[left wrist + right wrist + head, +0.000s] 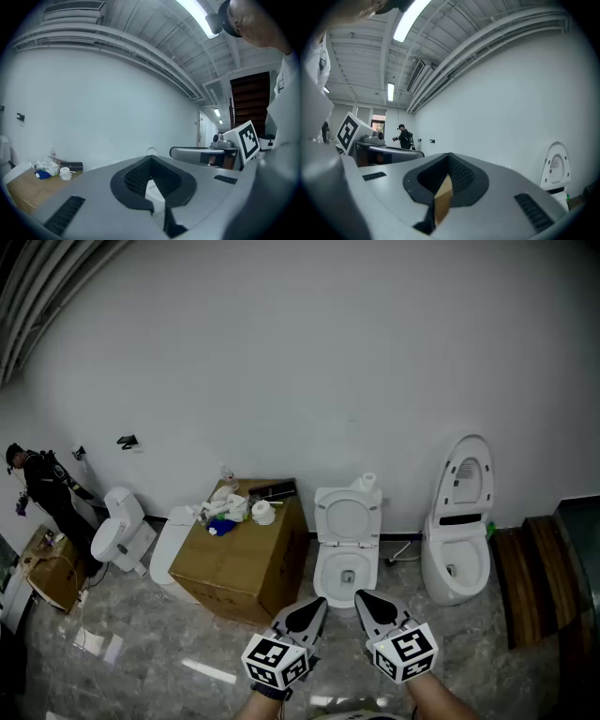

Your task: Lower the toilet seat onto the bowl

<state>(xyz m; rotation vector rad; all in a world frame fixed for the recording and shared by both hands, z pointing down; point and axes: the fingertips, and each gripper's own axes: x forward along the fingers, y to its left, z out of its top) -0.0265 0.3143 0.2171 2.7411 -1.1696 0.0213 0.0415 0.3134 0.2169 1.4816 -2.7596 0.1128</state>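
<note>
Nearest the camera, two bare forearms are entering from the lower edge of the head view, each hand carrying a gripper held level and pointing forward, the marker cubes facing up. The left gripper [312, 612] and right gripper [370, 604] are sitting side by side, close but apart. Each gripper's own view shows its jaws pressed together with nothing between them.

Just beyond both sets of fingertips and roughly centred between them, the bowl [347, 570] of a white toilet is standing open on the floor. Not touched by either gripper, the toilet seat [347, 518] is standing raised beyond the bowl, leaning back toward the tank. A white roll [367, 482] is resting on the tank beyond the seat.

Left of the left gripper's fingers, a cardboard box [246, 563] is carrying a clutter of small items. Right of the right gripper's fingers, a second toilet [457, 557] is standing with its lid up. Far off to the left, a person [45, 488] is standing by the white wall.
</note>
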